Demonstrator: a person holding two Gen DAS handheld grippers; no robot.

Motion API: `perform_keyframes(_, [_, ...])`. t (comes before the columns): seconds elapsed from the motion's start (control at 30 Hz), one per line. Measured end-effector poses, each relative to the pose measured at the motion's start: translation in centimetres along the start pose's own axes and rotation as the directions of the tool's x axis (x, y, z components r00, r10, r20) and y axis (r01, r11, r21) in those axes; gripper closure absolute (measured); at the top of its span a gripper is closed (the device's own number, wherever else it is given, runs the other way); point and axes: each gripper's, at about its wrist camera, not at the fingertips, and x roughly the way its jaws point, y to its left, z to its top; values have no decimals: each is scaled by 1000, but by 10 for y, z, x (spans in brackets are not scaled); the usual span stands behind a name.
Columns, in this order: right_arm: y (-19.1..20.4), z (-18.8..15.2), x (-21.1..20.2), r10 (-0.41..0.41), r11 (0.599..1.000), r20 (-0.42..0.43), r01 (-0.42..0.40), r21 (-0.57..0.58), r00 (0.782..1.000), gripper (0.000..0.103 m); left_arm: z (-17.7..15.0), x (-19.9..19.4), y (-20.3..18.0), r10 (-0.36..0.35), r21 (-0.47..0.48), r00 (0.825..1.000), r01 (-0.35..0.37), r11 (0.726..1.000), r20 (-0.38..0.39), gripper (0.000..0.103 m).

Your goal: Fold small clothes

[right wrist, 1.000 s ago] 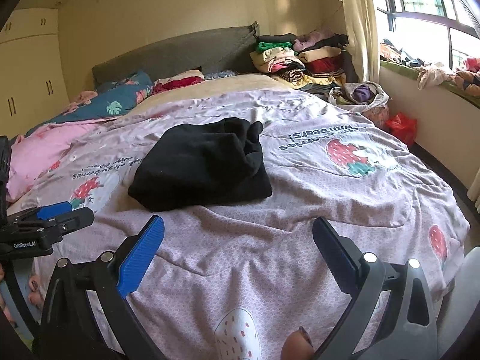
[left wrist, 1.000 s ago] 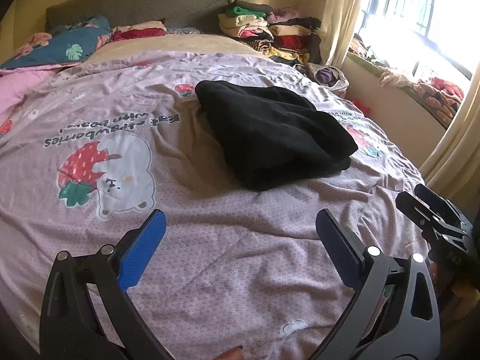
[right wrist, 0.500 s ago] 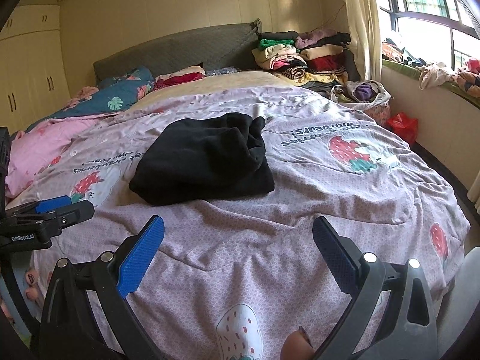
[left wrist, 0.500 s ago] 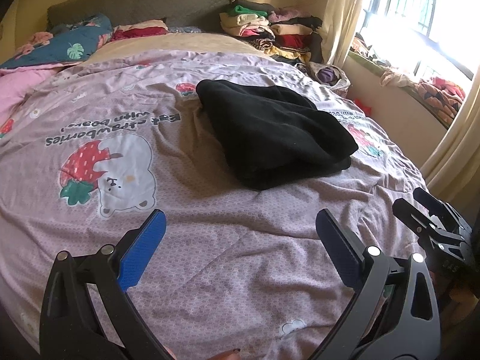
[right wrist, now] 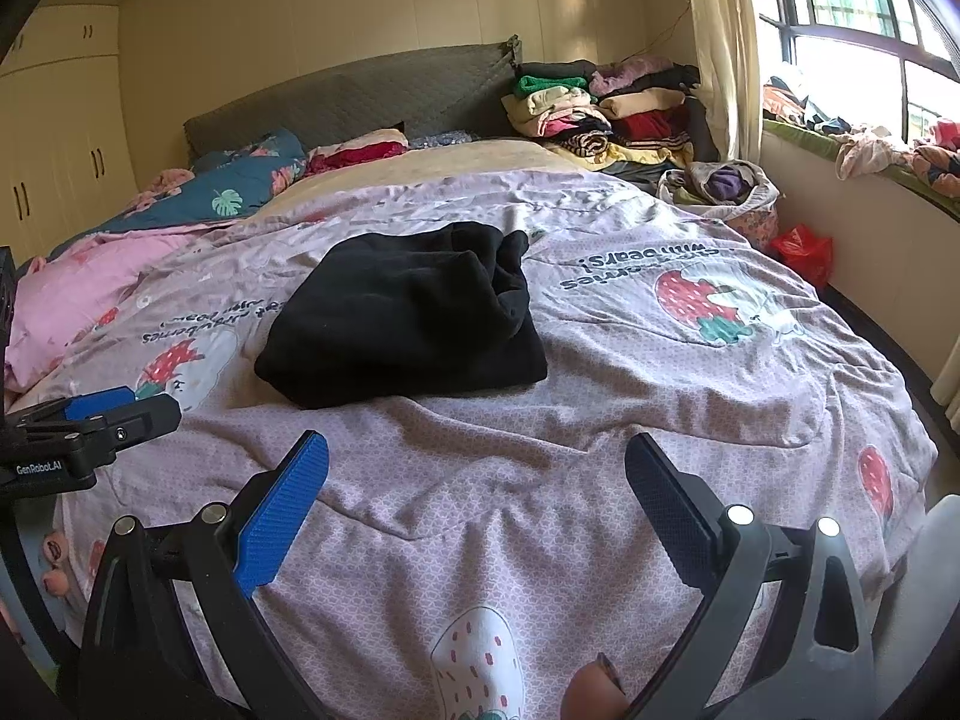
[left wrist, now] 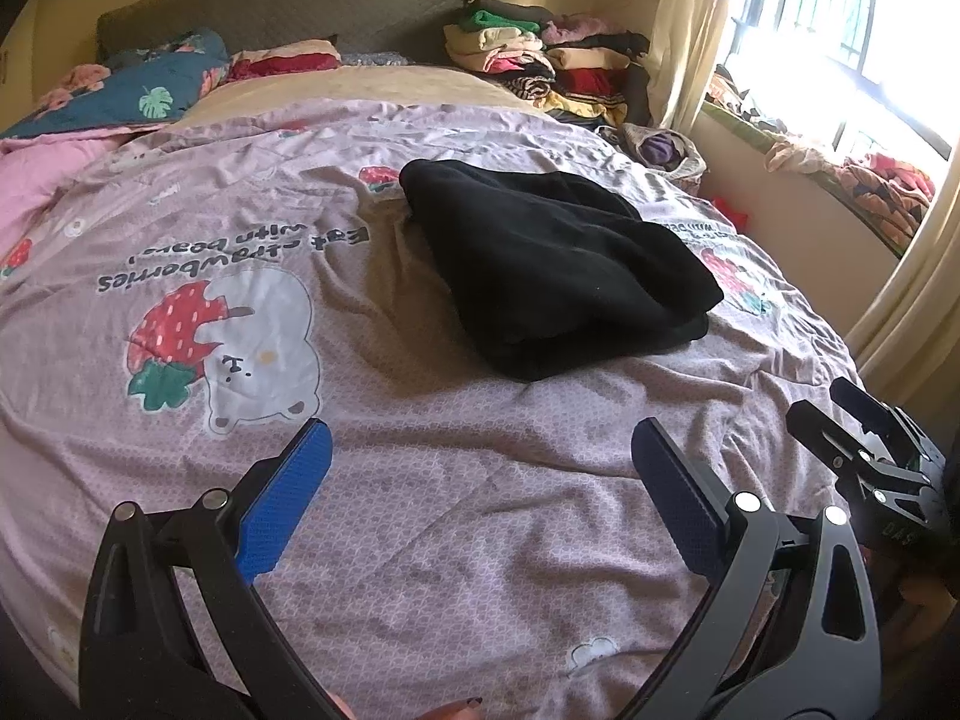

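Note:
A black garment (left wrist: 558, 264) lies folded in a thick bundle on the pink strawberry-print bedspread (left wrist: 420, 480), near the bed's middle; it also shows in the right wrist view (right wrist: 408, 318). My left gripper (left wrist: 480, 450) is open and empty, hovering over the bedspread short of the garment. My right gripper (right wrist: 477, 459) is open and empty, also short of the garment. In the left wrist view the right gripper (left wrist: 864, 438) shows at the right edge. In the right wrist view the left gripper (right wrist: 102, 420) shows at the left edge.
A stack of folded clothes (right wrist: 600, 108) sits at the headboard's right end. Pillows and a pink quilt (right wrist: 78, 294) lie at the left. A basket of clothes (right wrist: 720, 192) and a red bag (right wrist: 804, 249) stand beside the bed. A window sill with clothes (right wrist: 870, 144) runs along the right.
Both grippers have drifted slightly; the garment sits a touch lower in the right wrist view. Both stay open and nothing was picked up or let go.

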Motion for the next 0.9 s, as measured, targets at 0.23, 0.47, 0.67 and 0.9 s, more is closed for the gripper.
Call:
perform_keyframes(0.23, [-1, -2, 1, 0, 1000, -4, 0, 2, 1000, 4, 0, 1, 1, 3, 0, 1000, -3, 1000, -2, 9])
perform_keyframes(0.47, [-1, -4, 2, 0, 1000, -9, 0, 1, 1000, 4, 0, 0, 1, 6, 0, 1000, -6, 1000, -2, 9])
perform_keyframes(0.67, [-2, -4, 2, 2, 1000, -9, -2, 1, 1000, 4, 0, 0, 2, 9, -1, 1000, -9, 1000, -3, 9])
perform_keyframes(0.9, [-2, -5, 2, 2, 1000, -10, -2, 2, 1000, 4, 0, 0, 1, 16, 1, 1000, -16, 1000, -2, 9])
